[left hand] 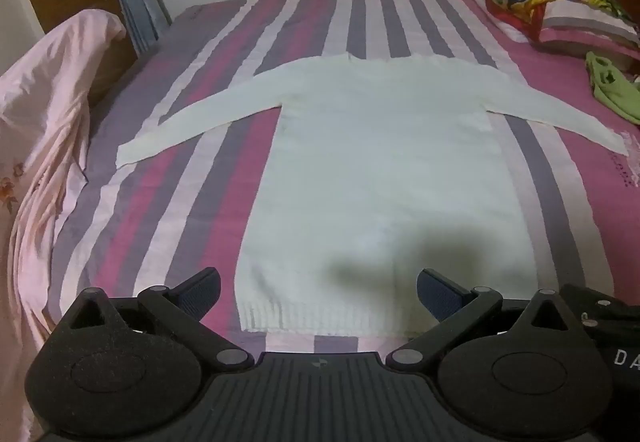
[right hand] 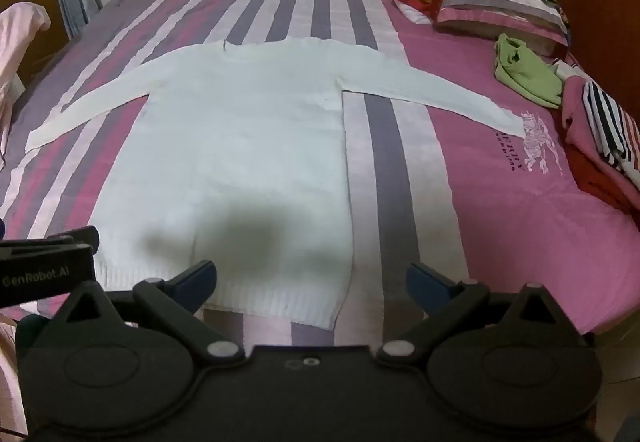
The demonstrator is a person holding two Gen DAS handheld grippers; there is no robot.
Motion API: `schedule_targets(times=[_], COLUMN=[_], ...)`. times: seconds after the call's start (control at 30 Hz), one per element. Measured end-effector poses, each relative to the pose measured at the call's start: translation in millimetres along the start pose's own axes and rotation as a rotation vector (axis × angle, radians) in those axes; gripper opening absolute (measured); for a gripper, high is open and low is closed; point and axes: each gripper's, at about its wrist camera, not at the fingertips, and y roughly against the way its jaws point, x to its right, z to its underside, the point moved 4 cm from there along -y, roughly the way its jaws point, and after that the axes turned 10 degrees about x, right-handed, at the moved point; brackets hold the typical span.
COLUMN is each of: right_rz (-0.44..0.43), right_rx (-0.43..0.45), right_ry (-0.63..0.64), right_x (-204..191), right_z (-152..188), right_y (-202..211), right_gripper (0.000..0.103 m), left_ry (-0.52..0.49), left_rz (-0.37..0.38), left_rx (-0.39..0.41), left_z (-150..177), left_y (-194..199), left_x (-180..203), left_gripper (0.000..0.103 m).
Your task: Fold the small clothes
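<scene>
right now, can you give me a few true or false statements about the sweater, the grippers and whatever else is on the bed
1. The sweater lies flat with both sleeves spread out. True.
2. The left gripper is shut on the hem. False: its fingers are wide apart and hold nothing.
3. The right gripper is open. True.
4. The sweater is already folded in half. False: it is fully spread, no fold made yet.
5. A green garment lies near the pillow, off the sweater's right-hand sleeve. True.
6. The bed sheet is plain white. False: it is pink with purple and pale stripes.
</scene>
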Motion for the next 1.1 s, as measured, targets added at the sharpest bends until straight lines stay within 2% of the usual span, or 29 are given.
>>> schedule_targets(times=[0.7,0.83,1.1], right_rz=[-0.023,-0.022,-0.025], right_rx=[0.010,0.011,0.010], right_ry=[0.000,0.004,0.002], right_x=[-3.6,-5.2,-6.4], right_z=[-0.2,-0.7,-1.5], right_y=[0.4,0.2,-0.8], right_gripper=[0.101,0.101,0.101], left_ry=[-0.006,-0.007,-0.007], left_rz=[-0.014,-0.004,-0.008], left_rx=[0.056,0.019,0.028], left_z=[-4.8,-3.8,-3.8], left_y=[4.0,3.2,2.8], left_x=[-1.2,-1.5,-1.6], left_gripper=[0.103,0.103,0.103])
